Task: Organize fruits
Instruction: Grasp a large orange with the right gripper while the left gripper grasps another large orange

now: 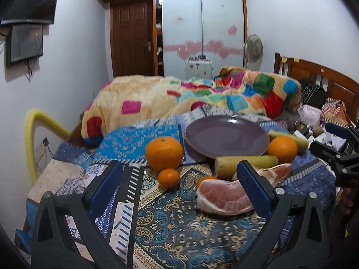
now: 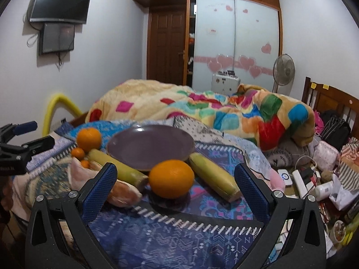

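A purple plate lies bare on the patterned bedspread. Around it lie a large orange, a second large orange, two small tangerines, two yellow-green cane pieces and peeled pomelo segments. My left gripper is open, low over the cloth, its right finger in front of the pomelo. My right gripper is open, with the second orange seen between its fingers.
A bright patchwork blanket is heaped behind the plate. Chargers, cables and small bottles clutter the right side by the wooden headboard. A yellow padded rail stands at the bed's left edge. Each gripper shows at the edge of the other's view.
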A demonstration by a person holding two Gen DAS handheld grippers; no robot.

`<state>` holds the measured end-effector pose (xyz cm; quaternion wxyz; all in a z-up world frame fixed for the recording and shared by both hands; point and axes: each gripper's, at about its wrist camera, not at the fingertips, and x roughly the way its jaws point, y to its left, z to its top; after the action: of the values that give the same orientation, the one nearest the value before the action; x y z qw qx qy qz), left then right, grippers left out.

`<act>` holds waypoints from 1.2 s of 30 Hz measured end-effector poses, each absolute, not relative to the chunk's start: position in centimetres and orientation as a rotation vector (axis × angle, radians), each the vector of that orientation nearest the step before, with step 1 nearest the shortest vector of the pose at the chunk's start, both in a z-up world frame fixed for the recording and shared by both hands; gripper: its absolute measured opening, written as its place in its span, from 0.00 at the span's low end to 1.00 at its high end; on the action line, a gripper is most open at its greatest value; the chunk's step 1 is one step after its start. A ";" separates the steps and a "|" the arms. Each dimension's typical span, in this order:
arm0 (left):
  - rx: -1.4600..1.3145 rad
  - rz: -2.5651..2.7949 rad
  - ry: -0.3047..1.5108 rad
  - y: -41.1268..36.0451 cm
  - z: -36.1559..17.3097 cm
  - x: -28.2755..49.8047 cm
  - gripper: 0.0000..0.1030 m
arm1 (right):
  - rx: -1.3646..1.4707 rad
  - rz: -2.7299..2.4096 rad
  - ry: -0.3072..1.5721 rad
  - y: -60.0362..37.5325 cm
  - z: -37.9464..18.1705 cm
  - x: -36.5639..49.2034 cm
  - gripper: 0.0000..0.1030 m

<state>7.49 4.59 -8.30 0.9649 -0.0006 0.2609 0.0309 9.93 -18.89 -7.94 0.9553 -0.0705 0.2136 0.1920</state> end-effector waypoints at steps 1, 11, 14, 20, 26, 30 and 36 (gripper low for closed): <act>-0.005 0.061 0.545 4.8 -8.6 7.9 0.96 | -0.147 0.389 0.444 -19.0 -8.1 10.3 1.00; -0.005 0.037 0.670 6.8 -10.2 12.3 0.88 | -0.146 0.421 0.558 -19.4 -9.5 13.7 0.97; 0.015 0.047 0.693 7.2 -10.4 13.8 0.88 | -0.134 0.462 0.605 -19.1 -10.0 14.6 0.93; 0.043 0.067 0.741 8.0 -10.9 16.0 0.88 | -0.114 0.518 0.687 -18.7 -10.9 16.2 0.83; 0.054 0.061 0.774 8.3 -11.6 17.9 0.88 | -0.138 0.537 0.720 -18.3 -11.1 16.5 0.79; 0.045 0.046 0.808 8.4 -12.1 19.2 0.85 | -0.141 0.553 0.740 -18.4 -11.1 16.9 0.78; 0.031 0.036 0.849 8.6 -12.8 20.3 0.81 | -0.135 0.606 0.774 -18.3 -11.2 17.3 0.65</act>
<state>20.26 8.62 -12.82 0.9110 0.0152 0.4118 0.0174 17.27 -18.30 -11.21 0.8795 -0.0647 0.3713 0.2905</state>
